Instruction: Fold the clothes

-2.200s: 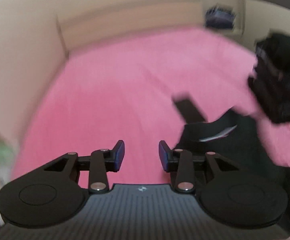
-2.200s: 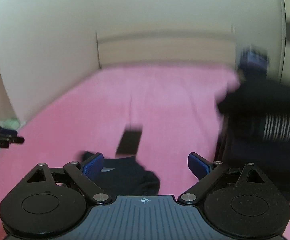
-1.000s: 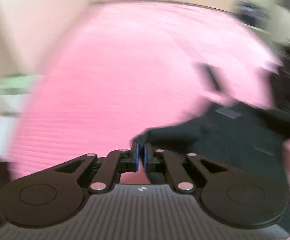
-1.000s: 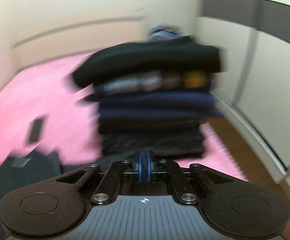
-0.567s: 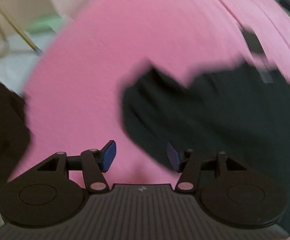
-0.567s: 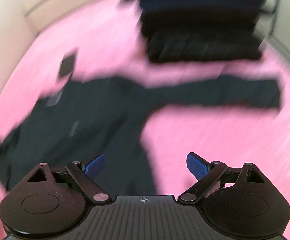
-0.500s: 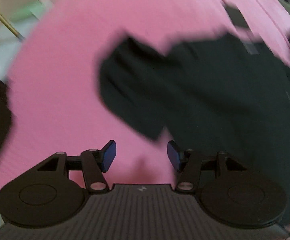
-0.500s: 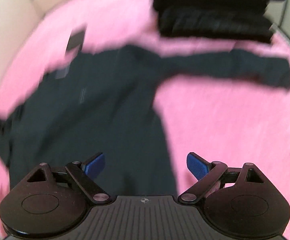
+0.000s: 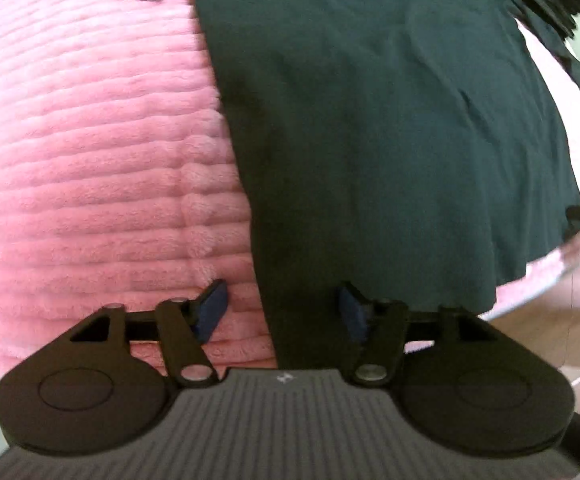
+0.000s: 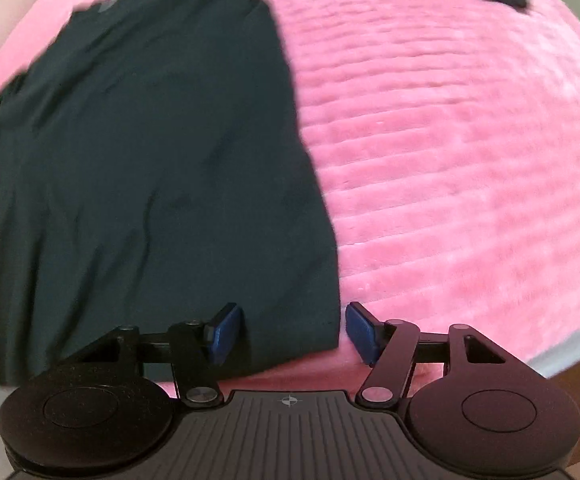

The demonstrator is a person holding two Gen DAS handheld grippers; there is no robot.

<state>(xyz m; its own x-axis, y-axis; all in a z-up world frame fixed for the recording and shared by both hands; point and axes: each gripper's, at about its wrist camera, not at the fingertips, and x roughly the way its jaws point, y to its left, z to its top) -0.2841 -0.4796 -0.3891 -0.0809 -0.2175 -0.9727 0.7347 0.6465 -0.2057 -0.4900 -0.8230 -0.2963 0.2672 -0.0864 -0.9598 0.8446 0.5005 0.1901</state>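
I'm hovering both open, empty grippers, left gripper (image 9: pixel 282 306) and right gripper (image 10: pixel 293 330), over the dark shirt's (image 10: pixel 150 152) bottom corners, its length apparently running toward frame top.

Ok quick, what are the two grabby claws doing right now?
Left gripper: open, holding nothing, at the dark shirt's bottom left corner.
Right gripper: open, holding nothing, at the shirt's bottom right corner.

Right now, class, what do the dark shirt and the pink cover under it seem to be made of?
Dark shirt: looks like thin, matte knit fabric, probably cotton; it lies flat with soft creases.
Pink cover: plush, fleecy fabric with raised ribs; the fuzzy surface suggests fleece or chenille.
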